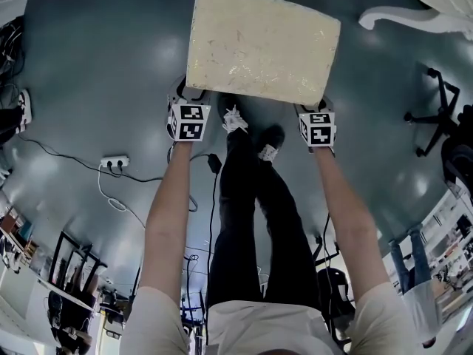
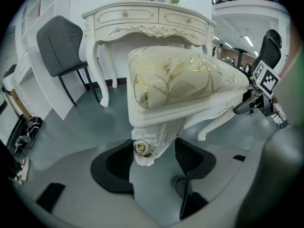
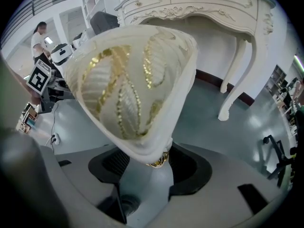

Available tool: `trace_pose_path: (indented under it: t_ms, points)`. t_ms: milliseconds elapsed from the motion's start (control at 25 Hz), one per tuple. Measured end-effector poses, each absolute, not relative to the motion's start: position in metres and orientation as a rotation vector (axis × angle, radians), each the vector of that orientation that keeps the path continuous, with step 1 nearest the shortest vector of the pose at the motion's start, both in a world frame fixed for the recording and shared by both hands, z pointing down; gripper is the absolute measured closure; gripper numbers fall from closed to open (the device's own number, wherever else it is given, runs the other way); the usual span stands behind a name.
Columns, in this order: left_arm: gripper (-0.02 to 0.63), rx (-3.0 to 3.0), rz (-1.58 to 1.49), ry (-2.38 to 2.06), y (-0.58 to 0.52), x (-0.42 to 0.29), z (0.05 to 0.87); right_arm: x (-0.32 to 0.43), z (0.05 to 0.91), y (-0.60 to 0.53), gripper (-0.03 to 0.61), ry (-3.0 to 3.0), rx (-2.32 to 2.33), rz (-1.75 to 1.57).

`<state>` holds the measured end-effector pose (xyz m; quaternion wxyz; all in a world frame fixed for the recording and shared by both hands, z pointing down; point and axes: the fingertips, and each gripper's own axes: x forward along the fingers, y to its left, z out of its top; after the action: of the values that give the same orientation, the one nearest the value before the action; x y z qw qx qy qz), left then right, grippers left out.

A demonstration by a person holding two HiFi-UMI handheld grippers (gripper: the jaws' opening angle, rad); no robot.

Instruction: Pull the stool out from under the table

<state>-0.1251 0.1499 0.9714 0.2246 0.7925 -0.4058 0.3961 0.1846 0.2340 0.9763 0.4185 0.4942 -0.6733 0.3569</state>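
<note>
The stool [image 1: 262, 44], with a cream seat patterned in gold and white carved legs, stands out on the grey floor in front of me. My left gripper [image 1: 189, 100] grips its near left corner, and my right gripper [image 1: 316, 113] its near right corner. In the left gripper view the stool [image 2: 180, 84] has its corner leg with a gold rosette clamped between the black pads of the left gripper [image 2: 154, 158]. In the right gripper view the stool [image 3: 128, 80] fills the frame, its corner pinched in the right gripper [image 3: 149, 163]. The white dressing table [image 2: 147, 18] stands behind it.
A grey chair [image 2: 61, 46] stands left of the table. A power strip [image 1: 114, 163] and cables lie on the floor to my left. An office chair base [image 1: 436, 117] is at the right. The table's curved leg [image 1: 414, 17] shows at top right. My shoes [image 1: 251, 135] are just behind the stool.
</note>
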Motion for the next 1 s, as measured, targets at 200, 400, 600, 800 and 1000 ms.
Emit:
trace_pose_path:
  t_ms: [200, 400, 600, 800, 1000]
  points:
    - [0.332, 2.192, 1.087, -1.119, 0.162, -0.129, 0.970, 0.180, 0.976, 0.248, 0.301, -1.676, 1.220, 0.911]
    - [0.331, 2.155, 1.095, -1.115, 0.177, -0.131, 0.973, 0.182, 0.975, 0.257, 0.301, -1.649, 1.187, 0.865]
    - [0.333, 2.096, 1.051, -1.138, 0.190, -0.131, 0.961, 0.197, 0.958, 0.263, 0.318, -1.650, 1.207, 0.853]
    - [0.380, 2.072, 0.979, -1.200, 0.201, -0.136, 0.930, 0.196, 0.924, 0.269, 0.318, -1.641, 1.264, 0.895]
    - [0.387, 2.027, 0.963, -1.192, 0.228, -0.137, 0.893, 0.176, 0.877, 0.277, 0.318, -1.647, 1.283, 0.930]
